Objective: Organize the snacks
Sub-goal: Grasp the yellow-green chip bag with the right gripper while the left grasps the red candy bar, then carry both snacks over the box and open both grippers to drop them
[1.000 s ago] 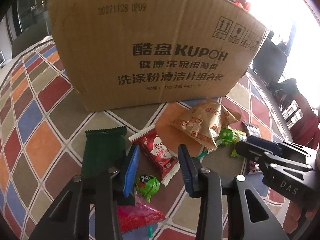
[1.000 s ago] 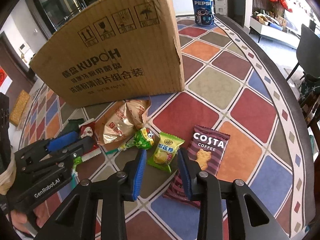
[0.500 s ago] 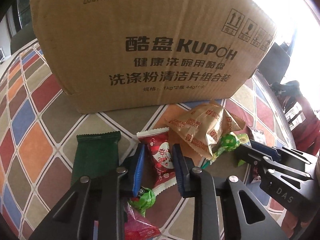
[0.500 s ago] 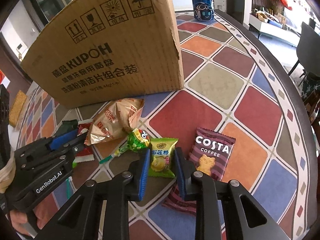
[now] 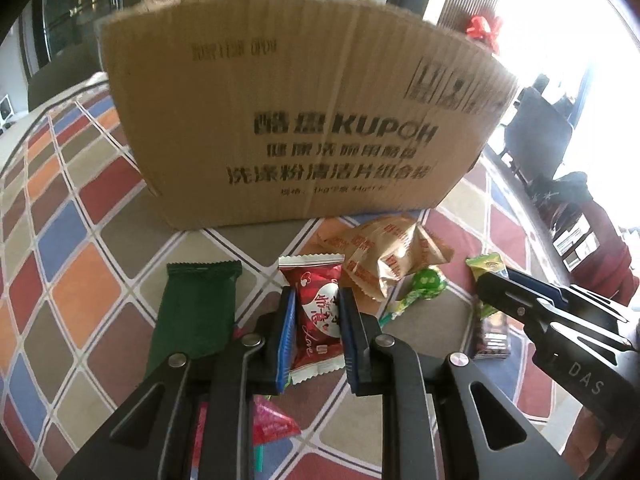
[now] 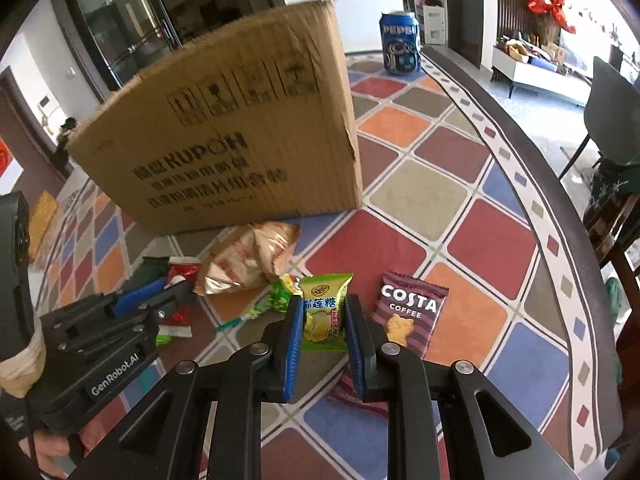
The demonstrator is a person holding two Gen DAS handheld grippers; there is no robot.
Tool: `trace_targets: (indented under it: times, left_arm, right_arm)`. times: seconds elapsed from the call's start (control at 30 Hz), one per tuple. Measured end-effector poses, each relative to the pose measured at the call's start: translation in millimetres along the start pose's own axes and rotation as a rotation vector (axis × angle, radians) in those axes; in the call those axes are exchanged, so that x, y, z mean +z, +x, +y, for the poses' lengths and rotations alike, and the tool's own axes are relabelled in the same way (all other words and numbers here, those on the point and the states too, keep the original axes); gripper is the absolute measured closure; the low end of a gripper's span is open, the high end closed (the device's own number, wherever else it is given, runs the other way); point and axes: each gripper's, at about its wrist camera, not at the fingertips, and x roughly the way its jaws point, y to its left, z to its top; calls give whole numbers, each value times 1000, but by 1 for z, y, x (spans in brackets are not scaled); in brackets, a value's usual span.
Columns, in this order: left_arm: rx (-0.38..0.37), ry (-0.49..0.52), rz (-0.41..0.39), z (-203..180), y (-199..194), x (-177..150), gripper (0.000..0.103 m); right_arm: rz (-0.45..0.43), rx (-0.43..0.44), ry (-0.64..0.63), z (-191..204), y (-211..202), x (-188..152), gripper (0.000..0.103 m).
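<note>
The left hand-held gripper (image 5: 318, 334) is clamped on a red heart-print snack packet (image 5: 320, 316), raised a little off the table (image 5: 72, 296) in front of the cardboard box (image 5: 296, 128). The right hand-held gripper (image 6: 320, 334) grips a yellow-green durian candy packet (image 6: 324, 308) the same way. A green wrapper (image 5: 196, 312), a gold pastry bag (image 5: 384, 256), a green lollipop (image 5: 428, 284) and a Costa Coffee packet (image 6: 408, 312) lie on the table nearby

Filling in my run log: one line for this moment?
left gripper: shut on red candy packet | right gripper: shut on green durian candy | cardboard box: behind
</note>
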Motion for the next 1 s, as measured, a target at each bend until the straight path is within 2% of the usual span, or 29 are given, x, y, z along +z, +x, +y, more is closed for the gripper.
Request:
trace_targets:
  times: [0.4,1.0]
  left_arm:
    - [-20,0,-127,1,-60,7,81]
    - [-23,30,-333,-2,-129,54,81]
  right_arm:
    - [-95,67,-32,20,-38,11,81]
    - [-257,133,-73,38,-85,51,81]
